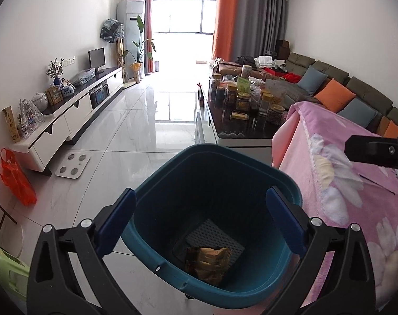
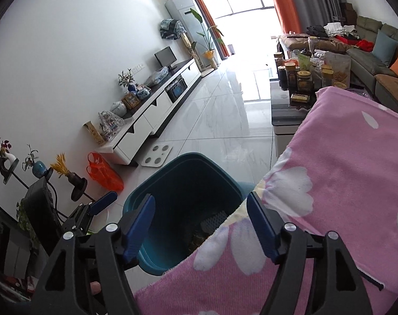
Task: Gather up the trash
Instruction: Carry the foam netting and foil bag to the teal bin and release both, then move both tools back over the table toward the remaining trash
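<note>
L gripper (image 1: pixel 199 223) released, empty, directly above teal bin (image 1: pixel 156 176); gold wrapper (image 1: pixel 206 265) lies on bin floor, straight below. R gripper (image 2: pixel 200 225) released too, over bin's blanket-side (image 2: pixel 343 183) rim. L nearer.

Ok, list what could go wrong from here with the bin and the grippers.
1. The left gripper hangs open over the teal bin; dropping lower, its fingers could knock the rim.
2. The right gripper sits at the pink blanket edge and might snag it.
3. White tissue on the blanket could be missed.
</note>
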The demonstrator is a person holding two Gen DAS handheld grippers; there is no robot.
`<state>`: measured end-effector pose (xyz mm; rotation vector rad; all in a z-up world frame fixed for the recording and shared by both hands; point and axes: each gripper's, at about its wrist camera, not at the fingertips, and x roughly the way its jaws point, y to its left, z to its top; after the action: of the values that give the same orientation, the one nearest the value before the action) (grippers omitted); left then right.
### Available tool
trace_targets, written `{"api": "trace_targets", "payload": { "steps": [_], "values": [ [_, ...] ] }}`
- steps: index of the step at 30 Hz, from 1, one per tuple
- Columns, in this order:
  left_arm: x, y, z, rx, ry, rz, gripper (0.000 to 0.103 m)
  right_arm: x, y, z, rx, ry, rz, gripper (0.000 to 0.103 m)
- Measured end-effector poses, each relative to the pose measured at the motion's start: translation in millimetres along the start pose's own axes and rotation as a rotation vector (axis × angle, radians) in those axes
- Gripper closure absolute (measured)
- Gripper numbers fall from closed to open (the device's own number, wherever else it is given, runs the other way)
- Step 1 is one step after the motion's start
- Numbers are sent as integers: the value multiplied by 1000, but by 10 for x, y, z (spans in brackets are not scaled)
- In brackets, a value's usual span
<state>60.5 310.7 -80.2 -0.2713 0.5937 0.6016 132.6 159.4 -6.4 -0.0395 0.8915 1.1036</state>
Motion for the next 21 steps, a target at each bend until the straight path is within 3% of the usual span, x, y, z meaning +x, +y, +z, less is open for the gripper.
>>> {"api": "trace_targets", "payload": {
  "steps": [7,14,21],
  "values": [
    [-445,-18,167,-45,-78,-30,6,-351,-164,-77,12,-93,-57,9],
    [-895,-284,305,-20,-168,-87,6,-699,-345,-216,44,-158,-98,7],
    [-1297,-858,254,72,-233,-210,6,-1233,-524,-492,50,-255,-200,7]
  ]
}}
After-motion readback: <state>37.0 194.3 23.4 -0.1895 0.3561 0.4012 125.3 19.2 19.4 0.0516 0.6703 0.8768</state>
